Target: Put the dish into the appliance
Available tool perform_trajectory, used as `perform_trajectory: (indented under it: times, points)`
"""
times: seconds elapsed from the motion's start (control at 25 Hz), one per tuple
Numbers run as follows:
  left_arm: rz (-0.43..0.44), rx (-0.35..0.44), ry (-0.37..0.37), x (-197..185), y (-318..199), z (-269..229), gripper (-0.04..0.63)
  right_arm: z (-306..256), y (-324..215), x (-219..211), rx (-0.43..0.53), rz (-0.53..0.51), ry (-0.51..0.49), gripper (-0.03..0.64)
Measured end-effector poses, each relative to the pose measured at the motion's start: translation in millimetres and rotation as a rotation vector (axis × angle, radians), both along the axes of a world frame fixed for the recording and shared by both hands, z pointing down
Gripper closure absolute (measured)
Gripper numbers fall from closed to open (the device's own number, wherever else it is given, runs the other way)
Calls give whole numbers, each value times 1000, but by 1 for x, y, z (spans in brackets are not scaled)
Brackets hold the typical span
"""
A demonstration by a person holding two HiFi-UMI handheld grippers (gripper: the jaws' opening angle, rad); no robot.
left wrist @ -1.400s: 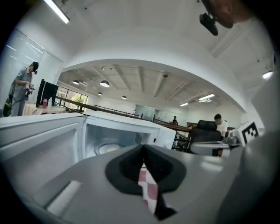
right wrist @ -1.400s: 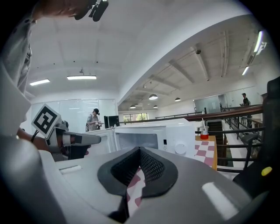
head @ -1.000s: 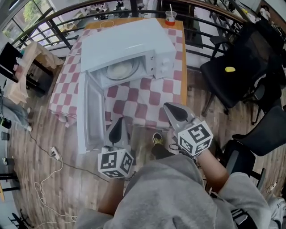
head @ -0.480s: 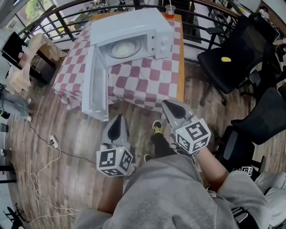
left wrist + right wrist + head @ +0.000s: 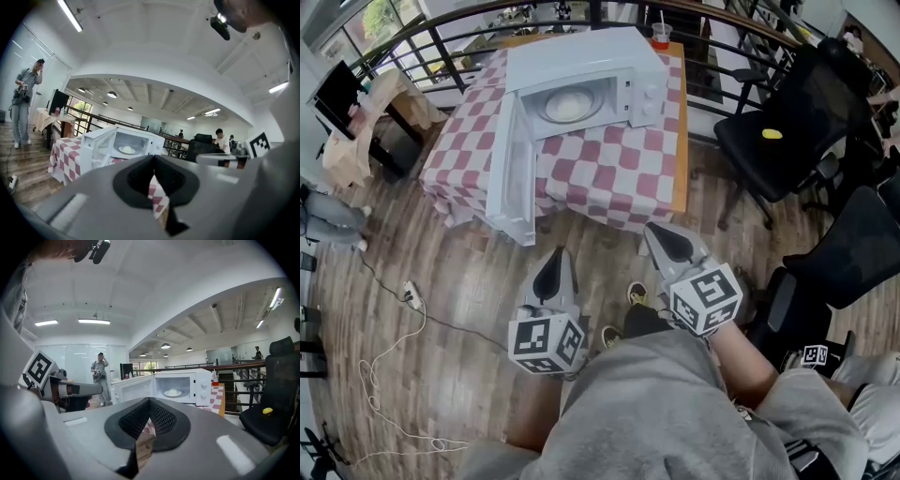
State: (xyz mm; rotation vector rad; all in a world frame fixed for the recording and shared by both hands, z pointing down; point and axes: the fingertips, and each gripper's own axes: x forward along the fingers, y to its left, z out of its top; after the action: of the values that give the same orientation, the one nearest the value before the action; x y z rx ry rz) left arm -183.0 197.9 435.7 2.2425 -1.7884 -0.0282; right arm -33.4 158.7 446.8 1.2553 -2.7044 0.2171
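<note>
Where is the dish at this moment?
In the head view the dish lies inside the open microwave, top centre, on the checkered table. The door stands open to the picture's left of it.

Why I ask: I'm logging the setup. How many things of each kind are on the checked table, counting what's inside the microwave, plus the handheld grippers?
Microwave, door open: 1
Dish, inside it: 1
Cup with straw: 1
Grippers (left gripper, right gripper), fingers shut, nothing held: 2
Total: 5
</note>
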Motion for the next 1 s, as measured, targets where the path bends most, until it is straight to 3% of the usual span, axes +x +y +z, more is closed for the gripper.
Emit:
perform_trajectory:
  times: [0.72,1.0]
  points:
    - [2,-32,32,19,10,4,586,20,24,11,-70,-24,-12,617]
    - [16,-40,38,24,8,8,586,21,23,10,-41,-38,17,617]
